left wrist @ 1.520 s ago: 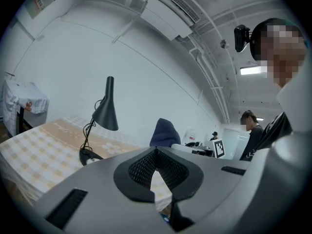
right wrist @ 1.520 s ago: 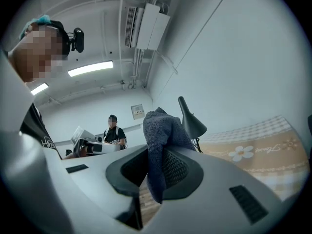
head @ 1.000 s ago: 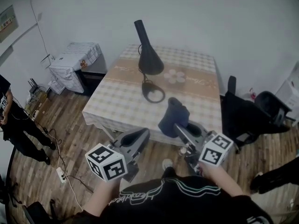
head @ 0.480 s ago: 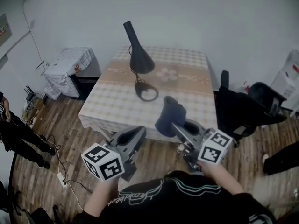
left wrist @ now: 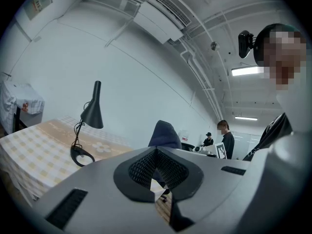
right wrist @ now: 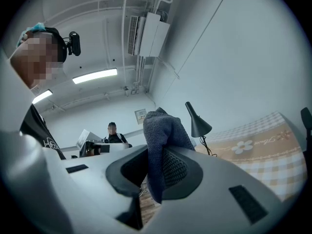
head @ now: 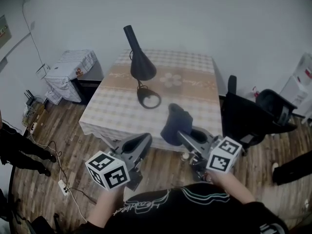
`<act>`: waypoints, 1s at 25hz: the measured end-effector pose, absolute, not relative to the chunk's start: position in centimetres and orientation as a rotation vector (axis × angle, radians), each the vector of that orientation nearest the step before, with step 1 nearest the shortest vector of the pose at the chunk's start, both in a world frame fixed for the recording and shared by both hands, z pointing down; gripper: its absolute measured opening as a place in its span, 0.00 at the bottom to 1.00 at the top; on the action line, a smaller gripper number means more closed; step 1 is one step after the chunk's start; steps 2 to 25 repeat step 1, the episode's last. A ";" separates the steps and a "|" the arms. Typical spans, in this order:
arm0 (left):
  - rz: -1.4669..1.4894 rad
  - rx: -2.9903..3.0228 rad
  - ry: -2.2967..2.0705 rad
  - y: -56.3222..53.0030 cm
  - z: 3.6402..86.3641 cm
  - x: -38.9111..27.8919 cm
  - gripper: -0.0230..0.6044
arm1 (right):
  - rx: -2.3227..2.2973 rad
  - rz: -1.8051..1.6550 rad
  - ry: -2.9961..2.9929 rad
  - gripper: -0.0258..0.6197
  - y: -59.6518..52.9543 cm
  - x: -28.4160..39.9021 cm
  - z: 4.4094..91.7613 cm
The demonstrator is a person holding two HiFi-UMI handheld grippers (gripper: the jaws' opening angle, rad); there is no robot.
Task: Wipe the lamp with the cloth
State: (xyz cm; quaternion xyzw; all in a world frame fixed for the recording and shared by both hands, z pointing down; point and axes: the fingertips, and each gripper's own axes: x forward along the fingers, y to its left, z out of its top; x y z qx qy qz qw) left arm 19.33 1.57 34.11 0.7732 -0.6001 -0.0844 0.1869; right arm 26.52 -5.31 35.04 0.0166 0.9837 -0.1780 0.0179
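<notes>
A black desk lamp [head: 140,66] with a cone shade and ring base stands on the checked table [head: 122,112]; it also shows as a lamp [left wrist: 90,115] in the left gripper view and a lamp [right wrist: 198,123] in the right gripper view. My right gripper [head: 184,134] is shut on a dark blue cloth [head: 174,124], which sticks up between the jaws as the cloth [right wrist: 161,141]. My left gripper [head: 144,143] is shut and holds nothing. Both grippers hover in front of the table's near edge, apart from the lamp.
A black office chair [head: 253,117] stands right of the table. A covered cabinet [head: 70,69] sits at the left by the wall. Cables and a power strip [head: 63,184] lie on the wooden floor. A person's legs [head: 24,147] show at the far left.
The view has shifted, so the table and lamp sit slightly further left. The grippers hold about the same pose with the cloth still gripped. The person at the left has moved partly out of view.
</notes>
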 end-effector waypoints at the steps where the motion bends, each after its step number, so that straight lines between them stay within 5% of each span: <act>1: -0.239 2.173 -1.688 1.3 34.1 19.6 0.03 | 0.056 -0.556 3.056 0.13 -5.5 26.8 35.0; 25: -0.239 2.173 -1.688 1.3 34.1 19.6 0.03 | 0.056 -0.556 3.056 0.13 -5.5 26.8 35.0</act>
